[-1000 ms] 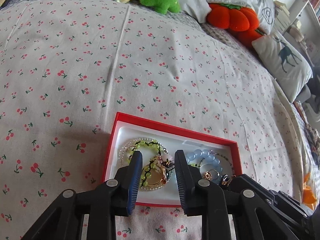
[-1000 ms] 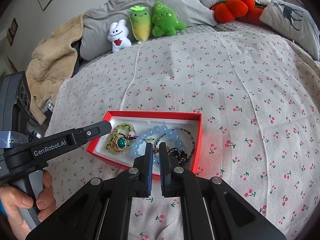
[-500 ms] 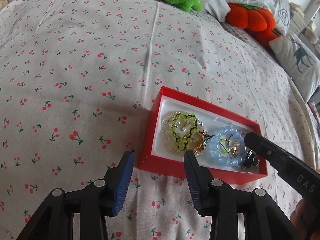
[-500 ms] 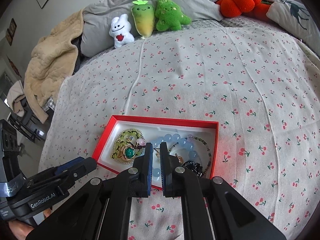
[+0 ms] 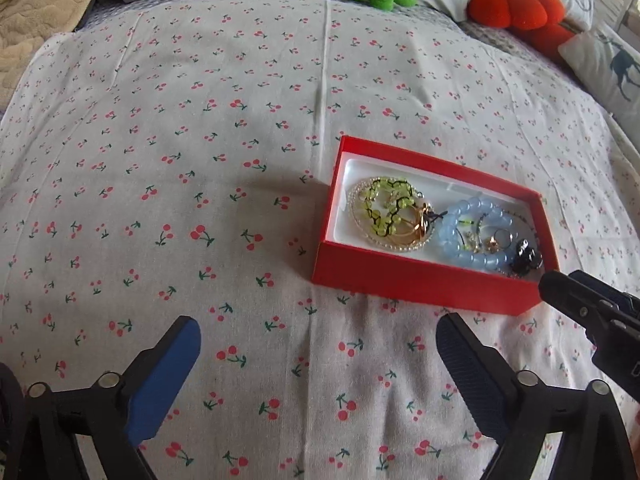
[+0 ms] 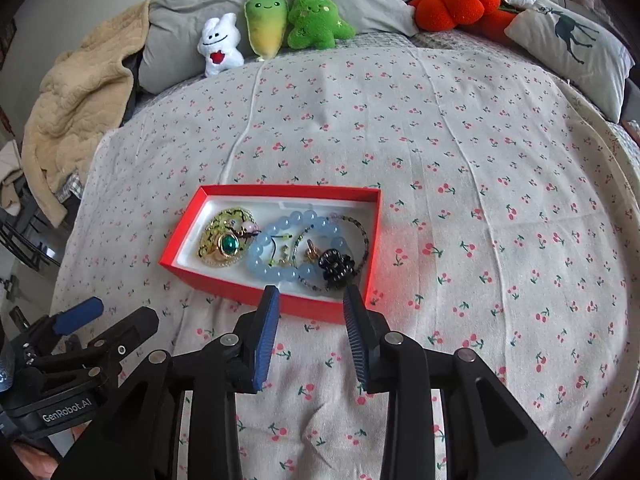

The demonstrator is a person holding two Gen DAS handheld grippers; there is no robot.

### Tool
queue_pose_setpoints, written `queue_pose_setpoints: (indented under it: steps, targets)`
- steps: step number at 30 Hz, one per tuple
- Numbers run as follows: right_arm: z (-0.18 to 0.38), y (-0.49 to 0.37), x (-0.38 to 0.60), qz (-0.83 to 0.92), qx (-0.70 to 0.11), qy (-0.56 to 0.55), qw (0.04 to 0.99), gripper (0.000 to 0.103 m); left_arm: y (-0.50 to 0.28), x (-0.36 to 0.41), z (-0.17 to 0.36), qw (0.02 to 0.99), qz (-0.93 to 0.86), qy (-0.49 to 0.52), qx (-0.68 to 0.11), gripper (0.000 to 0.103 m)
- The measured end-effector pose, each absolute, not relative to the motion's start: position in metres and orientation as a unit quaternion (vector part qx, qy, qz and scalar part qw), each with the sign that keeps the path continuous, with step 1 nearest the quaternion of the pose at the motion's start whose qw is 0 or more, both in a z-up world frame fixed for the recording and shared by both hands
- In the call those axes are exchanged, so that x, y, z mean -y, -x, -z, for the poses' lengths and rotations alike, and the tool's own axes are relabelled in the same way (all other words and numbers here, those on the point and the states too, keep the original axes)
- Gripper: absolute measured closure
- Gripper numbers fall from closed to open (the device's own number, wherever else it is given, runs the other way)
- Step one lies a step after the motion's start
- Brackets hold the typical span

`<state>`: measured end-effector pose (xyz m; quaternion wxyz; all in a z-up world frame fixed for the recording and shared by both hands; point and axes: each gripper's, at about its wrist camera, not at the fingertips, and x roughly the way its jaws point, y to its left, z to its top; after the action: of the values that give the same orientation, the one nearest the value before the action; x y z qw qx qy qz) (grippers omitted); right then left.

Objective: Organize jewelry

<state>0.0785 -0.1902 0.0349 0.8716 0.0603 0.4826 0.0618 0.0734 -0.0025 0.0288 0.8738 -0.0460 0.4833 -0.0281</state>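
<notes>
All jewelry (image 6: 280, 246) sits in red box (image 6: 280, 302); left gripper (image 5: 316, 360), right gripper (image 6: 310, 316) opening, empty; task looks nearly done.

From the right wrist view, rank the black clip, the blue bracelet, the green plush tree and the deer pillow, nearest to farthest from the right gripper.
1. black clip, in the red box's near right corner
2. blue bracelet, box middle
3. green plush tree, far, at the bedhead
4. deer pillow, far right; too close to the tree to call
</notes>
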Motion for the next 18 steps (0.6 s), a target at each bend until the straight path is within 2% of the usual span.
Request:
queue_pose_setpoints:
  steps: [1, 3, 5, 10, 15, 18]
  targets:
    - [-0.034, -0.073, 0.191, -0.056, -0.486, -0.055, 0.870, 0.054, -0.069, 0.004, -0.030, 0.875, 0.028, 0.039, -0.481, 0.001]
    - [-0.032, -0.061, 0.193, -0.042, -0.492, -0.049, 0.868, 0.044, -0.062, 0.007, -0.031, 0.875, 0.018, 0.024, -0.482, 0.001]
    - [-0.031, -0.050, 0.197, -0.029, -0.496, -0.046, 0.867, 0.040, -0.056, 0.007, -0.030, 0.874, 0.009, 0.012, -0.485, 0.001]
    - [-0.035, -0.029, 0.202, 0.000, -0.495, -0.042, 0.868, 0.014, -0.039, 0.008, -0.029, 0.874, -0.010, -0.011, -0.486, 0.001]
    - [-0.043, -0.014, 0.207, 0.019, -0.496, -0.055, 0.867, 0.005, -0.028, 0.010, -0.024, 0.874, -0.020, -0.025, -0.486, 0.001]
    - [-0.045, -0.010, 0.209, 0.034, -0.492, -0.057, 0.868, 0.003, -0.026, 0.009, -0.021, 0.873, -0.029, -0.023, -0.486, 0.001]
